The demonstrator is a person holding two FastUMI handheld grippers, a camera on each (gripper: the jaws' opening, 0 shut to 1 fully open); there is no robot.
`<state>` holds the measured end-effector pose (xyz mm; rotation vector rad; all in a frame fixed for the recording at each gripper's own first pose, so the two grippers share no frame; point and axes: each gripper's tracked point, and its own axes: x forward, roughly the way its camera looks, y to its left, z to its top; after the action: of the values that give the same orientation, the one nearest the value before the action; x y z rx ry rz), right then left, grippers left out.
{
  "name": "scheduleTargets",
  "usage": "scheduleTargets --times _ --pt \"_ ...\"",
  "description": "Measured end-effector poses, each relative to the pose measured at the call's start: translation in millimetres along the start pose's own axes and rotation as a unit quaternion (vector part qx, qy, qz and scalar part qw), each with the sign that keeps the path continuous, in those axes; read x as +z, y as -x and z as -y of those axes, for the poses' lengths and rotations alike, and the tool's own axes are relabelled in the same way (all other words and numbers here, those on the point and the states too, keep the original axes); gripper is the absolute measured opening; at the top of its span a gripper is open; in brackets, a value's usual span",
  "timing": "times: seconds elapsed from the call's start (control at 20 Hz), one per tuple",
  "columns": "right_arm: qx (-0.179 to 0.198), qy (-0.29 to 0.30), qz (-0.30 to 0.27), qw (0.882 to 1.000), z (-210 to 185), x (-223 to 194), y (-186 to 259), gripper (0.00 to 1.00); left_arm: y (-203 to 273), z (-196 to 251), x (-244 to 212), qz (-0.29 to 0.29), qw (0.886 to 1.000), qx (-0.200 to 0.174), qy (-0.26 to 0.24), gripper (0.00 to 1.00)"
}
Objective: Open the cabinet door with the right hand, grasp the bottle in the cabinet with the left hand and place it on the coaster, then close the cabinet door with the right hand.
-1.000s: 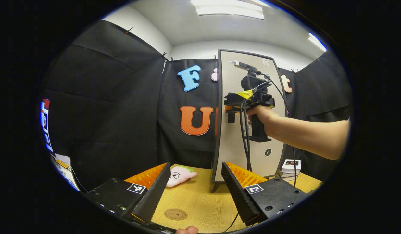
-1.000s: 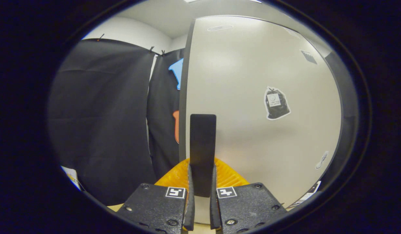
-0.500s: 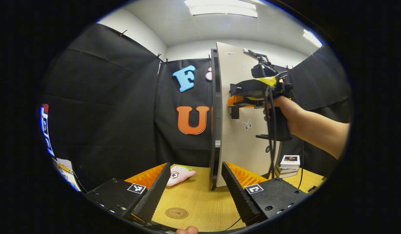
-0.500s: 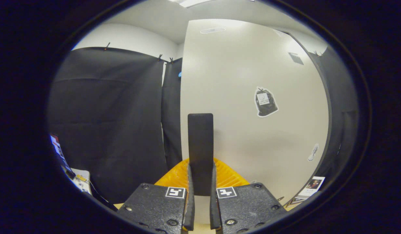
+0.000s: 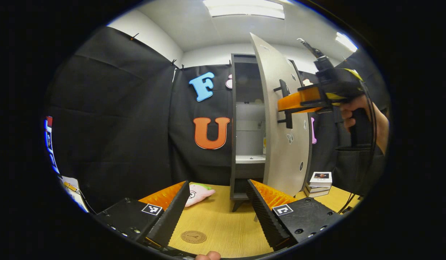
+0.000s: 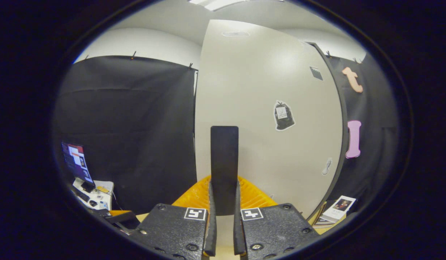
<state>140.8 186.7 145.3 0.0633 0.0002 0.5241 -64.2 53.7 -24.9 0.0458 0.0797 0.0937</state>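
The bottle (image 5: 263, 145) is barely visible as a sliver at the door's edge, on the cabinet (image 5: 241, 126) shelf, at 1 o'clock in the left gripper view. The left gripper (image 5: 215, 213) hovers with jaws spread wide above the table (image 5: 223, 227), the coaster (image 5: 193, 237) at 6 o'clock. In the right gripper view, the right gripper (image 6: 223, 231) pinches the door handle (image 6: 224, 166) on the cabinet door (image 6: 266, 119). Opening looks nearly done; next the left should reach into the shelf.

pink plush toy (image 5: 200, 193) lying on the wooden table (image 5: 226, 231), small stack of books (image 5: 318, 182) off to the side, monitor (image 6: 77, 162) glowing nearby
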Motion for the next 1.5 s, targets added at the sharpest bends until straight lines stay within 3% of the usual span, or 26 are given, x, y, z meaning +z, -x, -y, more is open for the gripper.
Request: scheduleTargets --times 0.25,0.65,0.9,1.05,1.5 --pt "-0.003 -0.006 -0.003 1.000 8 0 40 0.22 -8 25 -3 -0.004 1.000 -0.026 0.000 0.95" --pt "-0.050 -0.023 0.014 0.998 45 -4 94 0.20 -10 71 -9 -0.010 0.997 -0.070 -0.006 0.95" --pt "-0.087 -0.022 0.018 0.996 68 -5 113 0.21 -7 95 -7 -0.007 0.996 -0.093 -0.008 0.95" --pt "-0.103 -0.026 0.020 0.994 77 -7 121 0.17 -6 103 -8 -0.008 0.995 -0.100 -0.010 0.95" --pt "-0.159 -0.014 0.035 0.987 108 -9 135 0.13 -1 114 -11 -0.012 0.994 -0.106 -0.012 0.95"
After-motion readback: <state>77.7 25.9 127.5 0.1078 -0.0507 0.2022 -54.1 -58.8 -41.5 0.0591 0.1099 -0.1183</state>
